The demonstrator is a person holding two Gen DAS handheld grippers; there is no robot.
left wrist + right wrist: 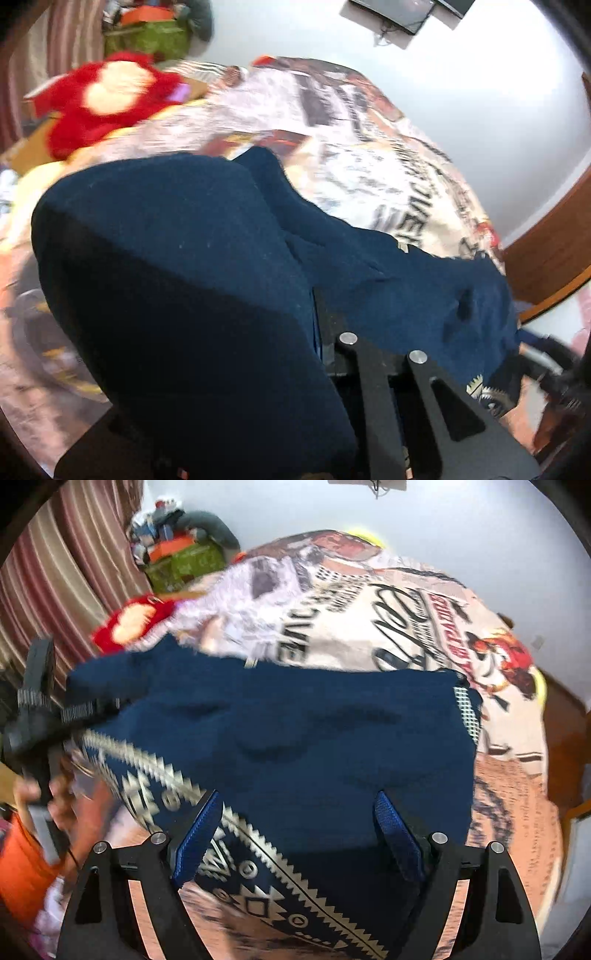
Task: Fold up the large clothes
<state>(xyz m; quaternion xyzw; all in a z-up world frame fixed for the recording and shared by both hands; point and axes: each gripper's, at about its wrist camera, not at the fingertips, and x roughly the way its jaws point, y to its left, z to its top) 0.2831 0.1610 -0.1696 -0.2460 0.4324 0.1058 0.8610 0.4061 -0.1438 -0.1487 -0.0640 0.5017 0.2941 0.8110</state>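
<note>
A navy sweater [295, 731] with a cream zigzag band is spread across a printed bedspread [369, 627], which serves as the landmark here. The sweater lies on the near part of the bedspread, and one side of it is lifted. That lifted fold is pinched by the left gripper [321, 332], whose jaws are pressed together on the cloth; much of the left wrist view is blocked by the raised fabric draped over the gripper. In the right wrist view the same gripper is seen at the sweater's left edge, carried by a hand [62, 797]. The right gripper [295, 830] is held above the sweater's patterned hem with its blue fingers [199, 834] spread wide and nothing clamped between them.

A red plush toy [99, 103] is seen at the bedspread's far left edge. Beyond it, a green box [184, 565] piled with clutter is set against a pale wall [461, 524]. A striped curtain [62, 572] hangs left of the bedspread, and a wooden bed frame [550, 236] curves along its right side.
</note>
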